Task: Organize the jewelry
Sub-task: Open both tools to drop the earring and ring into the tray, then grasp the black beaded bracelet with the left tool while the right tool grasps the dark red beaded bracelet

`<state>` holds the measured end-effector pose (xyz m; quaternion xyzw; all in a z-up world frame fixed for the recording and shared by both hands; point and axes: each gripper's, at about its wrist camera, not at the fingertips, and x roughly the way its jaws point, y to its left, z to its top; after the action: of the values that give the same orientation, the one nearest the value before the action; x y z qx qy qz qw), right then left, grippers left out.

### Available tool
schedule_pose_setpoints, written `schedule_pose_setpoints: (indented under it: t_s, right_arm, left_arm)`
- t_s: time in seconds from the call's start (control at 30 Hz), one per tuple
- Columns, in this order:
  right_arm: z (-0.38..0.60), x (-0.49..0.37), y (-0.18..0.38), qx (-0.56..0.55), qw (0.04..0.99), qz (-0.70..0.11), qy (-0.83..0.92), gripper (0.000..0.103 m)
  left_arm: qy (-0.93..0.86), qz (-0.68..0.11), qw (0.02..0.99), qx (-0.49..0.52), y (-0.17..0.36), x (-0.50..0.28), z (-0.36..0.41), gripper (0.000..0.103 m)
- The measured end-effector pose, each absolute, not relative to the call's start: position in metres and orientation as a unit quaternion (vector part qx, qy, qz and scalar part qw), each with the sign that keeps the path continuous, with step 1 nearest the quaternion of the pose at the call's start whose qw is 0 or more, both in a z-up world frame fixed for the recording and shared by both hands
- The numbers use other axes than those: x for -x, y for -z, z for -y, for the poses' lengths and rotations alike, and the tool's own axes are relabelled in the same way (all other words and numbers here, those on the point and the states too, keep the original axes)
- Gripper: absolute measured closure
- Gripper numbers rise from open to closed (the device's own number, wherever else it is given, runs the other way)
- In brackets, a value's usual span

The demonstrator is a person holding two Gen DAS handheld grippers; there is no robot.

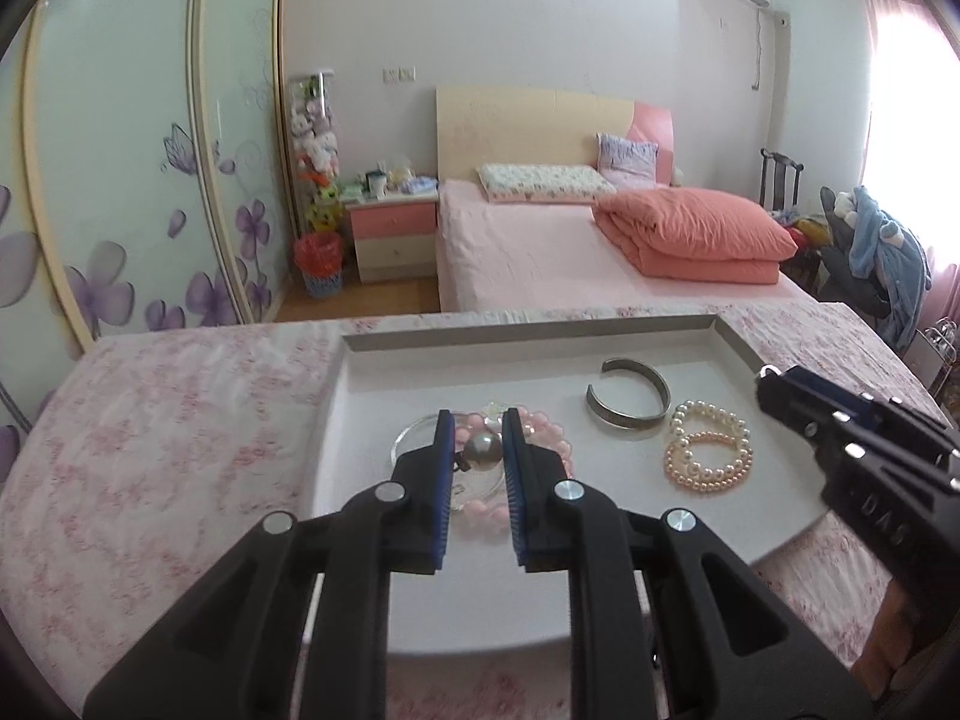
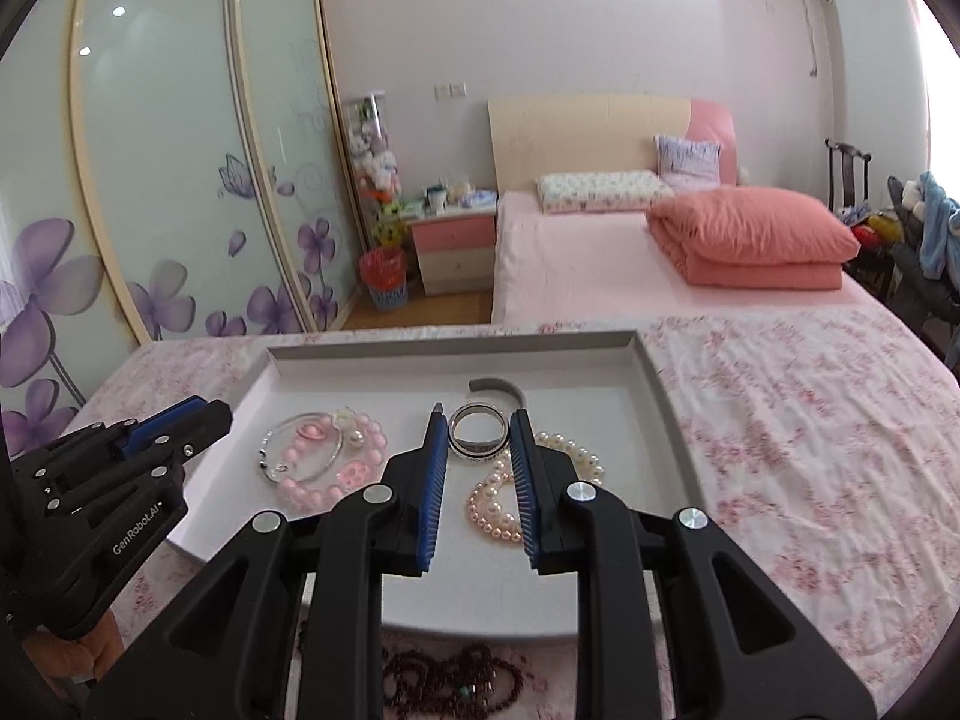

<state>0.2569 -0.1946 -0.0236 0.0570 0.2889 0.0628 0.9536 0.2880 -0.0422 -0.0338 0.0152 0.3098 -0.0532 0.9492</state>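
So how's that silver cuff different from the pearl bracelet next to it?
The cuff is one smooth grey metal band with a gap in its ring; the pearl bracelet is many small round beads, cream to peach, in closed loops. The cuff looks rigid, while the pearl bracelet appears to be coiled in several strands. Both lie flat in the grey tray, side by side.

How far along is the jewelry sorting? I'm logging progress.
Done: silver cuff, pearl bracelets and pink bead bracelet lie in the grey tray. In hand: nothing; left gripper and right gripper are open. Left: dark bead strand outside the tray.
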Motion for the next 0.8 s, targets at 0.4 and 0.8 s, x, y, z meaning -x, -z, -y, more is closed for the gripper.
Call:
schedule_pose_setpoints:
  t_s: [0.4, 0.8]
  right_arm:
    - [0.213, -0.253, 0.027, -0.071, 0.949, -0.301, -0.056, 0.072]
    - [0.226, -0.205, 0.03, -0.067, 0.939, -0.331, -0.062, 0.072]
  left_arm:
    - [0.059, -0.32, 0.945, 0.012, 0.038, -0.306, 0.037, 0.075]
    - [0.035, -0.326, 0.945, 0.013, 0.035, -0.245, -0.006, 0.067]
